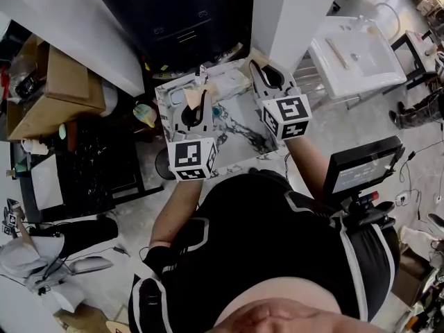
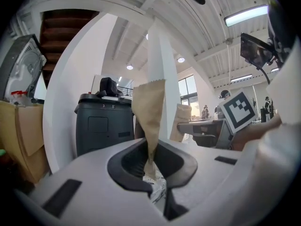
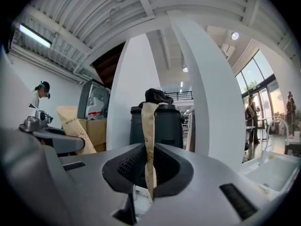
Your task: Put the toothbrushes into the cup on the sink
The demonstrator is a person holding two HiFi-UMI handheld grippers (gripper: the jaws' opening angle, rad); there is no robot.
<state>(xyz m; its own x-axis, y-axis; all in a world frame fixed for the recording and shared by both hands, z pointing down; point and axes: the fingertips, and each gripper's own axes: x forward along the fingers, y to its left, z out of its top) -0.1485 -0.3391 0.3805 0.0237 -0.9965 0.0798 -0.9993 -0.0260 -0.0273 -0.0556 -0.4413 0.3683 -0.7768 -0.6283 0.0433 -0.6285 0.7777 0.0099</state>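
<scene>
Left packet (image 2: 149, 112): a tan paper sleeve is standing upright, hiding whatever lies inside it. Your left gripper (image 2: 151, 166) is pinching its lower end between narrow jaws. Right packet (image 3: 149, 135): it is showing edge-on, with its foot hidden between the pads. Your right gripper (image 3: 149, 168) is clamping it likewise. You are holding both grippers side by side over the marbled sink (image 1: 239, 141), with your forearms reaching forward. The cup is too unclear to make out in any view.
</scene>
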